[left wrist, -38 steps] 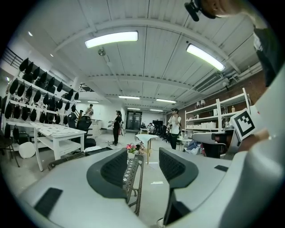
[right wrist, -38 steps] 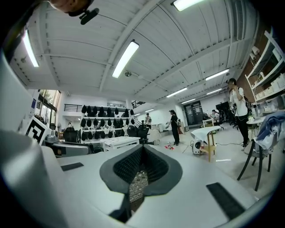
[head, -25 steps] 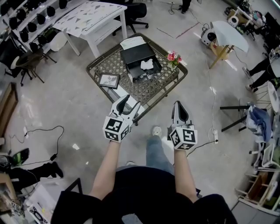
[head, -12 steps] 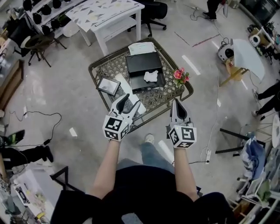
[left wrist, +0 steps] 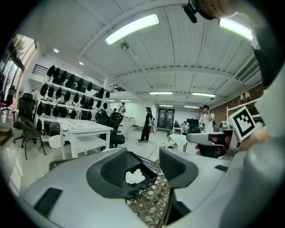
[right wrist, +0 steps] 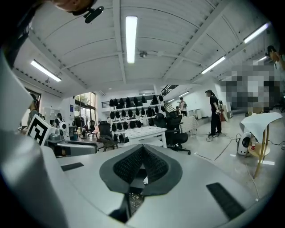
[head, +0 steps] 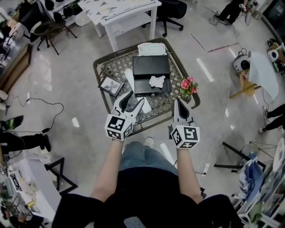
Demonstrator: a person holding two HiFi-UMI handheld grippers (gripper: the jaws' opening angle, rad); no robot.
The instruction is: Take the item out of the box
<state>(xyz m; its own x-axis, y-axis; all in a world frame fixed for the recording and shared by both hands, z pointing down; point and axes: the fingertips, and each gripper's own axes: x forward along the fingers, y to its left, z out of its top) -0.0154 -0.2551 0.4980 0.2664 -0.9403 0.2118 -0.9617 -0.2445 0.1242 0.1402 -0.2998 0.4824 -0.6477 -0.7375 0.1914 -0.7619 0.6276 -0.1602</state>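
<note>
Head view: high overhead, steeply down onto lattice table (head: 116, 67) and floor. Left gripper view: low, near-level, close over table edge toward black box (left wrist: 148, 173). Right gripper view: likewise low, level, toward white desk (right wrist: 144, 132). Shared by all 3: table lattice, desk.

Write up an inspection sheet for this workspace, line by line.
Surface: low dark lattice-top metal table on a grey floor.
Job's things: open black rectangular box on the table; white crumpled item inside it.
Clutter: framed picture, pink flowers, white paper sheet.
Grippers: left gripper open, empty; right gripper shut, empty; both short of the box.
Cables: black floor cable; white power strip.
Surroundings: white table, black office chair.
</note>
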